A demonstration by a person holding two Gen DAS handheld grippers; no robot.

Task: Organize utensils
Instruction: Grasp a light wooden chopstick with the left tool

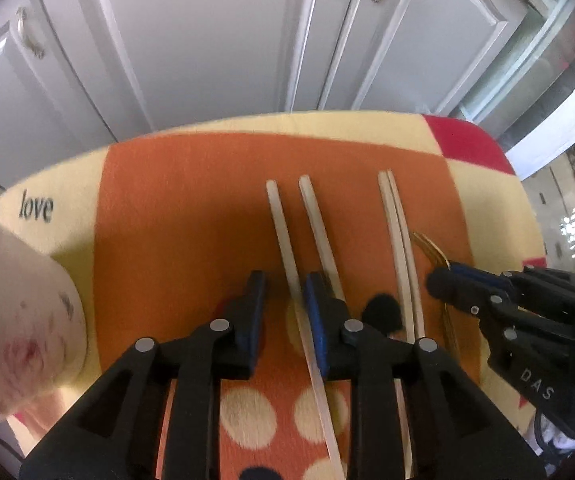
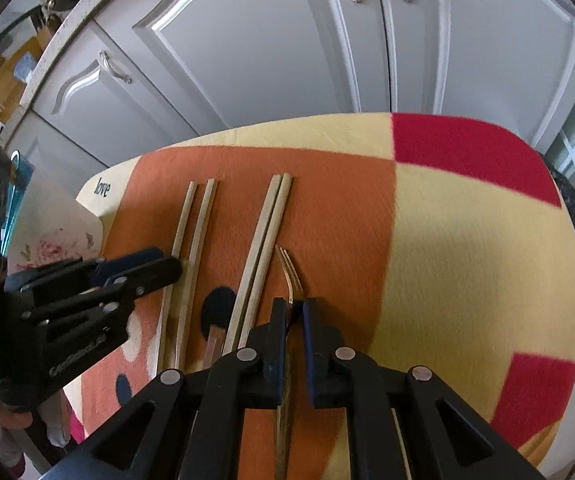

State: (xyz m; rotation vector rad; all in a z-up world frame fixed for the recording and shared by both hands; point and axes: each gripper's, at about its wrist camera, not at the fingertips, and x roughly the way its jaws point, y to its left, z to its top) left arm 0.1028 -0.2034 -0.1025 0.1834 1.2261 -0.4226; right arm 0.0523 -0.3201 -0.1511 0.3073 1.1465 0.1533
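The left gripper (image 1: 283,292) is held low over the patchwork cloth (image 1: 191,184), its blue-padded fingers (image 1: 314,312) spread apart with a clear gap between them. One pale chopstick (image 1: 283,236) is seen running through that gap, close to the right-hand pad; no squeeze on it can be made out.

The right gripper (image 2: 290,312) is held low over the same cloth, to the right of the left one. Its jaws are drawn nearly together, and a gold fork (image 2: 289,270) is seen between the pads, tines pointing forward.
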